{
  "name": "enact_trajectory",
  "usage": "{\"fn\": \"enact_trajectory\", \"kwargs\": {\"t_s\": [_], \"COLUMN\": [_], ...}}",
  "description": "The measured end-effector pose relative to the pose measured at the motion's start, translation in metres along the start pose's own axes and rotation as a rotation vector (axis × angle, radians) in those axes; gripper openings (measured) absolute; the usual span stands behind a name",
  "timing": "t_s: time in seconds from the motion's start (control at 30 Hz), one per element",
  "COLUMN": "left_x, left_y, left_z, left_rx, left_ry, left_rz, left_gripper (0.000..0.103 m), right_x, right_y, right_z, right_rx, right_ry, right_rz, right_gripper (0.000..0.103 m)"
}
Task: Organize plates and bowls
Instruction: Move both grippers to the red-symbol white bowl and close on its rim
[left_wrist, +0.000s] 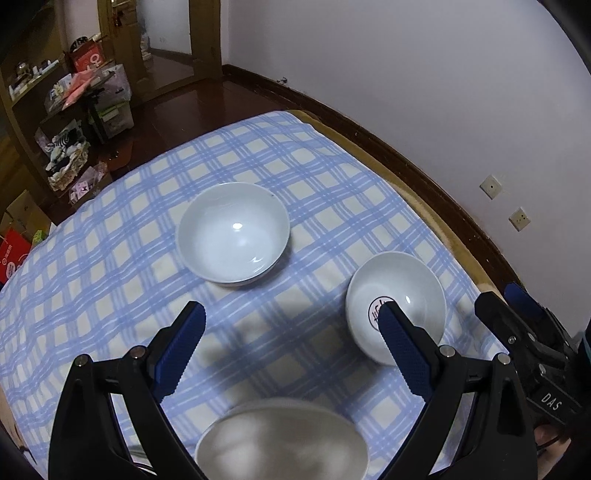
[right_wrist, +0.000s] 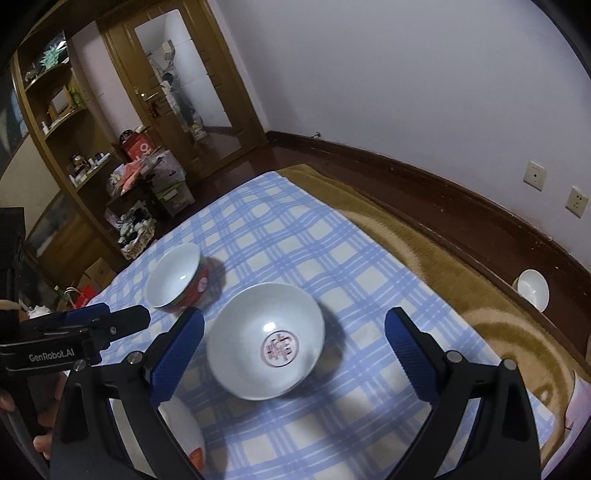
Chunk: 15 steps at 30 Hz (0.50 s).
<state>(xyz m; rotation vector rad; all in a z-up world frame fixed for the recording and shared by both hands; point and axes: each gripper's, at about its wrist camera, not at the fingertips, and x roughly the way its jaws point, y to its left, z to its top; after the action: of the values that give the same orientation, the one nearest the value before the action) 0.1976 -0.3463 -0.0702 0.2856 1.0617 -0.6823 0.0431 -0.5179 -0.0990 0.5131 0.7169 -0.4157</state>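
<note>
Claws spread wide and empty over loose bowls.

Left claw (left_wrist: 291, 330) and right claw (right_wrist: 293, 332) both hover with nothing held; between the right's blue pads sits the white ceramic bowl with a red emblem (right_wrist: 266, 339), beyond it the red-sided bowl (right_wrist: 179, 278), a third blurred bowl (left_wrist: 282, 441) nearest, all apart on the blue checked cloth (left_wrist: 321, 177). Nothing looks stacked yet; gathering remains.
</note>
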Motion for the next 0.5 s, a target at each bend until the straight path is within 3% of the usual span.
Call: {"fn": "enact_trajectory", "kwargs": {"t_s": [0.27, 0.5], "left_x": [0.043, 0.065], "left_y": [-0.012, -0.019], "left_z": [0.006, 0.005], "left_rx": [0.025, 0.056], "left_ry": [0.079, 0.124], "left_rz": [0.011, 0.031], "left_gripper": [0.093, 0.093], "right_x": [0.022, 0.042], "right_y": [-0.015, -0.021], "right_z": [-0.004, -0.011], "right_rx": [0.013, 0.028], "right_ry": [0.058, 0.133], "right_rz": [-0.030, -0.019], "right_gripper": [0.102, 0.089]}}
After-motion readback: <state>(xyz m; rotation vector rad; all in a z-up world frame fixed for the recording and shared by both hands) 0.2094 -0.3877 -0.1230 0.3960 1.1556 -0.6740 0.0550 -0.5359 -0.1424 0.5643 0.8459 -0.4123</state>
